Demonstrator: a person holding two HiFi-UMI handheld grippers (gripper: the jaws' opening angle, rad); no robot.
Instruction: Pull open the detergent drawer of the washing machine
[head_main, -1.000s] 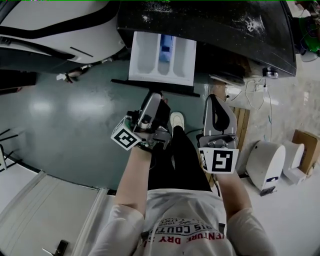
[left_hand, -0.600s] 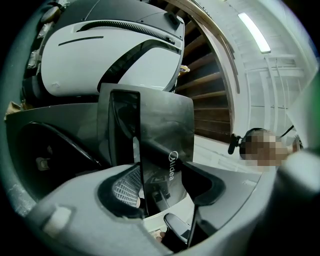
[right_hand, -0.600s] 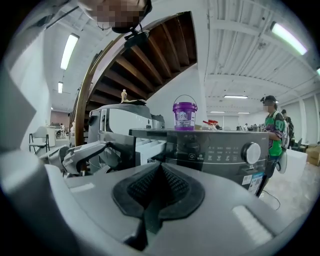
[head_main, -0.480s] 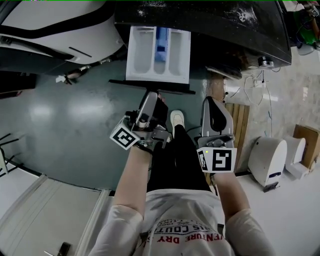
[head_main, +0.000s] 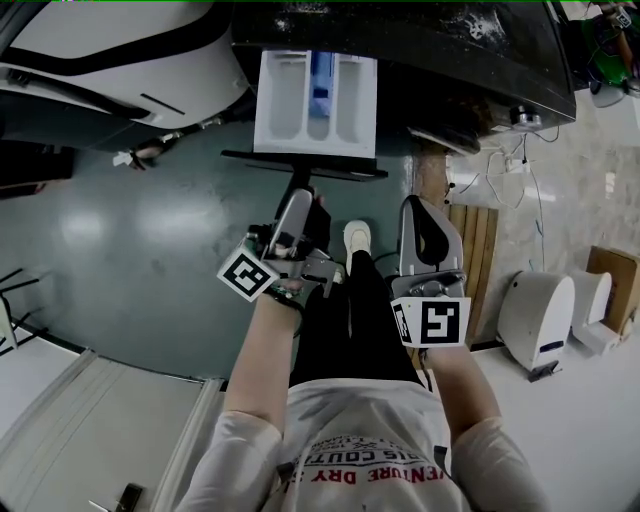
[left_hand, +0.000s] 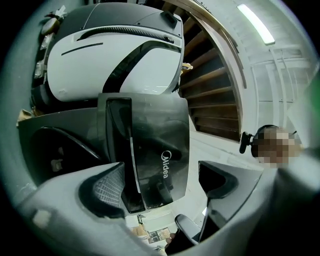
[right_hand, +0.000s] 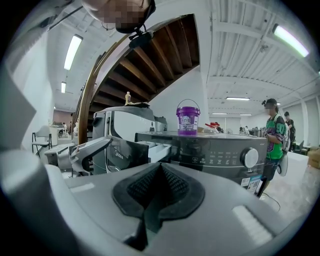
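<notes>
1. while the drawer (head_main: 317, 105) stands pulled out from the washing machine (head_main: 470, 50), the left gripper (head_main: 300, 200) is just in front of the drawer's dark face.
2. its jaws are opening, wide apart, and they press on nothing.
3. the right gripper (head_main: 425, 225) is beside it, with jaws closed together and empty.

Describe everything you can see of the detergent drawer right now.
The detergent drawer stands pulled well out of the dark washing machine. Its tray looks like white plastic, split into three lengthwise compartments, the middle one with a blue insert. Its front panel is dark, glossy and bears a Midea logo. The left gripper sits just short of that panel, jaws opening, gripping nothing.
</notes>
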